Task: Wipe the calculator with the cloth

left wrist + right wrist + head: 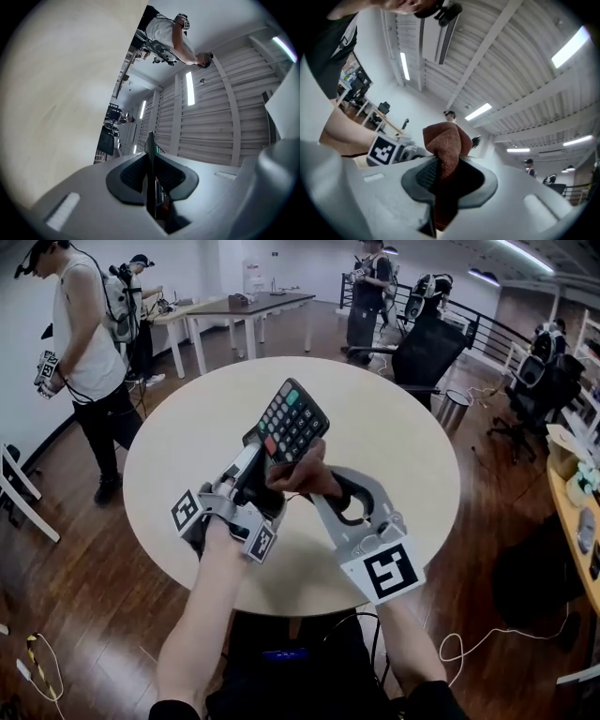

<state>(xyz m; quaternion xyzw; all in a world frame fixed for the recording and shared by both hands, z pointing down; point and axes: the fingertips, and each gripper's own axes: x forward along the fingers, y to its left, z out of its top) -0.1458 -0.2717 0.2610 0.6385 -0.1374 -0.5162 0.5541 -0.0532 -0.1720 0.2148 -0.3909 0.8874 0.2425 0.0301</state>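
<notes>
— What are your claws doing?
— My left claw [255, 457] is pressed almost together, pinching the calculator [292, 418] by its lower end, above the round surface [403, 446]. My right claw [314, 486] is clamped on the brown cloth [302, 470].
— How many things?
— One calculator, one cloth, two claws.
— And the pose?
— Both claws tilt upward, close together, with the cloth just beside the calculator's lower edge.

Calculator [292, 418]: lower end is being covered by the cloth [302, 476] and the left gripper [255, 454]. In the left gripper view it is being shown edge-on, keys barely being made out. Right gripper [317, 491]: tips are being hidden by the cloth in the head view.
</notes>
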